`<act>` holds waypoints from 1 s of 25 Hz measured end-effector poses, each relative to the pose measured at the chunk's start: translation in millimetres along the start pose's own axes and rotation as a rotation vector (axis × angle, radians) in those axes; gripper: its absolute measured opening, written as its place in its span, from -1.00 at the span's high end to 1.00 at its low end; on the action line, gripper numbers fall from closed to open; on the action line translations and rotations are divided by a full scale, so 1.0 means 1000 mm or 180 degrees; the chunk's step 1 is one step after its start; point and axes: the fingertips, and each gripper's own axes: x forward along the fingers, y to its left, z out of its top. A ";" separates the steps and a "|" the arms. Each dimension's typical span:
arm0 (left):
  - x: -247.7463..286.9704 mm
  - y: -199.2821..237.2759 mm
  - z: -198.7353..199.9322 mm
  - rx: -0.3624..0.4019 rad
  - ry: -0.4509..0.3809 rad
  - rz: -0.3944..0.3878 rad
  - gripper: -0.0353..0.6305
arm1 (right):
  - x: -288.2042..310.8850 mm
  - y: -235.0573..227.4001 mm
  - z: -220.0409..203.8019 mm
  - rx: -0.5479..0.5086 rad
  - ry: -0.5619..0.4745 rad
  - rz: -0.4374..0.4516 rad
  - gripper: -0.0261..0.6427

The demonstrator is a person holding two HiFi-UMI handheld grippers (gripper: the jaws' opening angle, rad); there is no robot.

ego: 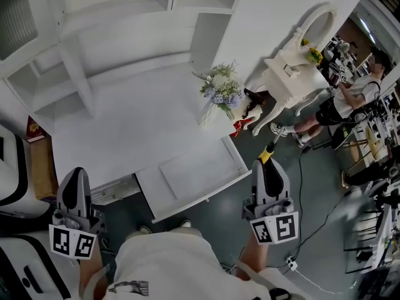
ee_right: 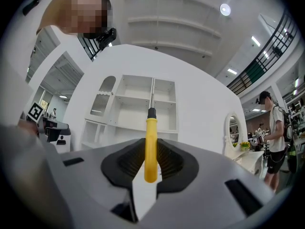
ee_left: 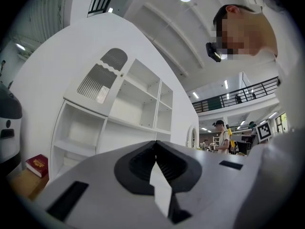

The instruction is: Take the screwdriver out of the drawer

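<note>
The right gripper (ee_right: 150,144) clamps the yellow handle of the screwdriver (ee_right: 151,128), shaft pointing forward, clear of the open drawer (ego: 194,174) and to its right. The tool is judged light, rigid and smooth, so the handle is the correct hold. The left gripper (ee_left: 156,144) is closed and empty. Both grippers point slightly above level, flanking the drawer.

Left gripper (ego: 75,172) holds its jaws together; right gripper (ego: 267,165) jaws clamp the screwdriver (ee_right: 150,147).

The yellow-handled screwdriver (ee_right: 150,147) sits clamped in the right tool (ee_right: 151,152), beside the open white drawer (ego: 199,172).
</note>
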 end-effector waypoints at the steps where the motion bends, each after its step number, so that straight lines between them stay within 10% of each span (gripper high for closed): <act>1: 0.000 0.001 0.000 -0.0001 0.0010 -0.0001 0.85 | 0.000 0.001 -0.001 0.0003 0.0004 -0.0001 0.67; 25: 0.029 0.011 -0.013 -0.0128 0.0050 -0.0332 0.85 | 0.001 0.020 0.001 -0.0056 0.0065 -0.0177 0.67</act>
